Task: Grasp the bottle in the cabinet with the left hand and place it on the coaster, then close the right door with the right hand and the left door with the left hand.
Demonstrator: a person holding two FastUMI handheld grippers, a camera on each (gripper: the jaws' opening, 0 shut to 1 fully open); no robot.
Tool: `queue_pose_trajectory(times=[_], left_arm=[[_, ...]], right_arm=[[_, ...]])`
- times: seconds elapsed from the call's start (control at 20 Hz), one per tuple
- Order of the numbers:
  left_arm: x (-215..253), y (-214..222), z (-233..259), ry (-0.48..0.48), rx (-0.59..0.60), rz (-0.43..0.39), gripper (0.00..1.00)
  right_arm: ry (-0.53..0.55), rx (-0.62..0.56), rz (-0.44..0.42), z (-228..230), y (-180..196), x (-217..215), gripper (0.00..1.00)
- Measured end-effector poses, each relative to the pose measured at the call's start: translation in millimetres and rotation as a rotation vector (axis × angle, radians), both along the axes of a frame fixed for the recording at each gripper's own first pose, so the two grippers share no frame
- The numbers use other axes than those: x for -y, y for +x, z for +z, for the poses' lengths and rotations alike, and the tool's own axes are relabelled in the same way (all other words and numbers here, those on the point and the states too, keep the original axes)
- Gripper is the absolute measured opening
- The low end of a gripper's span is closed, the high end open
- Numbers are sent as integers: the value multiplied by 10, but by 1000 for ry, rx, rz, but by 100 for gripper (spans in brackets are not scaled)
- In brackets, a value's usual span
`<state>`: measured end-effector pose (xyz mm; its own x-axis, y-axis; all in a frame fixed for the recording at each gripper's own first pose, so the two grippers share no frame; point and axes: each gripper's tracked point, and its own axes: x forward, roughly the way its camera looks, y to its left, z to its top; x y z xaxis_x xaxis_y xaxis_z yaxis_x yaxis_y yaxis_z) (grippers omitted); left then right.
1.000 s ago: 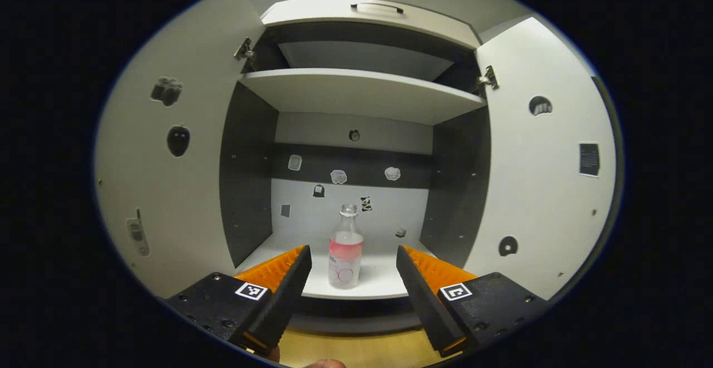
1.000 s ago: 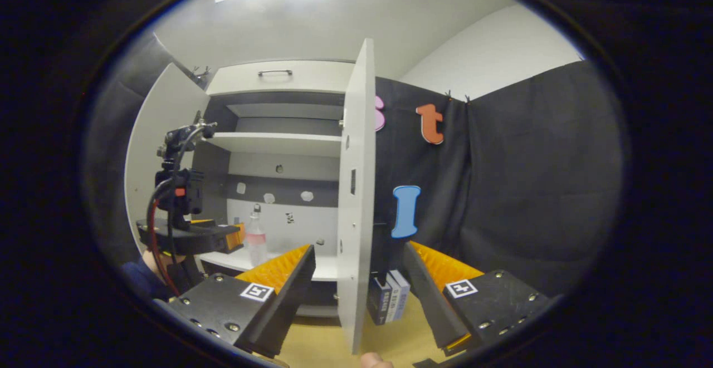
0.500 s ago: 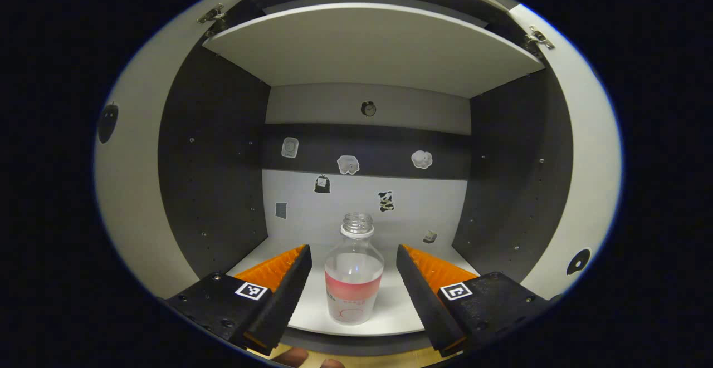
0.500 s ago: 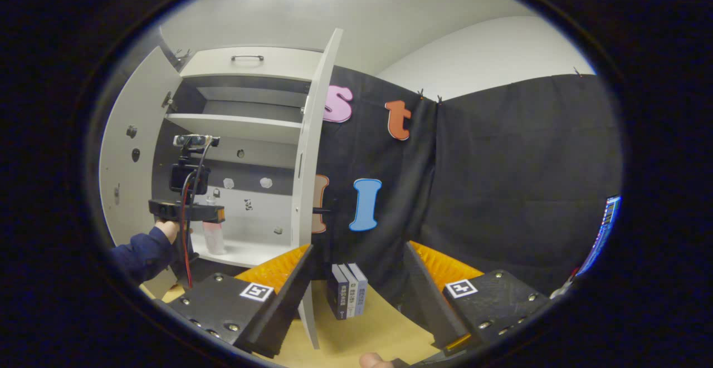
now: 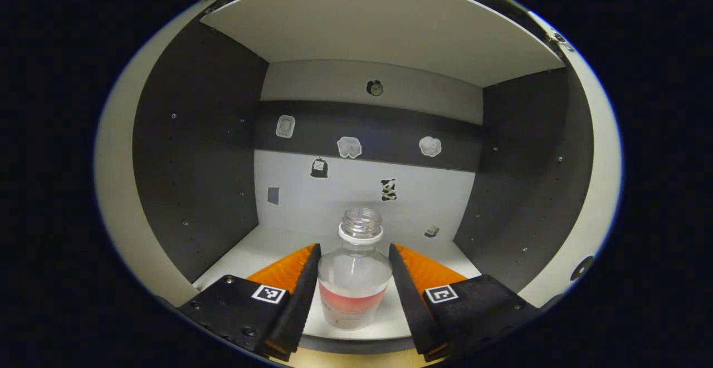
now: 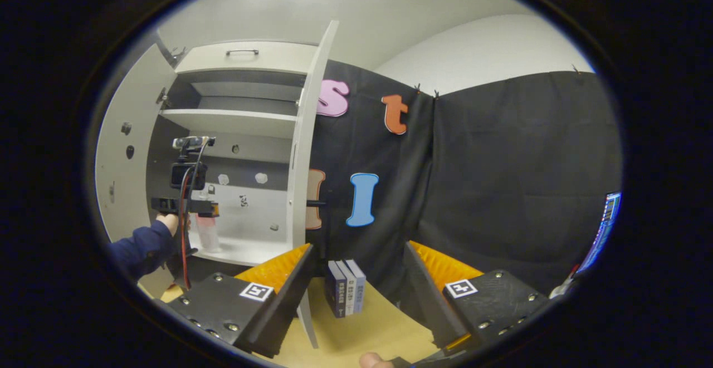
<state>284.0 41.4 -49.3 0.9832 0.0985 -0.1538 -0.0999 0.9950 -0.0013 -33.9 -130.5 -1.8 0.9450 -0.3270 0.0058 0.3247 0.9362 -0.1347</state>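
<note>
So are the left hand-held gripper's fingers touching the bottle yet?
Touching. In the left gripper view both fingers lie flush against the sides of the bottle, no gap showing on either side.

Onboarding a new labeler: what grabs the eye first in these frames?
The clear bottle with a pink band, standing uncapped on the cabinet's bottom shelf between the left claw fingers, which flank it closely. Behind it, small stickers dot the cabinet's back wall. In the right gripper view, the open right door stands edge-on, with small books upright on the wooden tabletop beside the open right claw.
</note>
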Motion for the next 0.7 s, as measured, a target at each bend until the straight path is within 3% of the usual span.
queue_pose_trajectory(times=[0.4, 0.6, 0.7], left_arm=[[385, -981, 100, -106, 35, -272, 74], [453, -1495, -228, -175, 0, -359, 74], [413, -1715, -525, -189, -41, -363, 74]], right_arm=[[2, 12, 80, 39, 28, -16, 96], [-5, 15, 122, 39, -51, -15, 96], [-10, 17, 141, 54, -70, -14, 96]])
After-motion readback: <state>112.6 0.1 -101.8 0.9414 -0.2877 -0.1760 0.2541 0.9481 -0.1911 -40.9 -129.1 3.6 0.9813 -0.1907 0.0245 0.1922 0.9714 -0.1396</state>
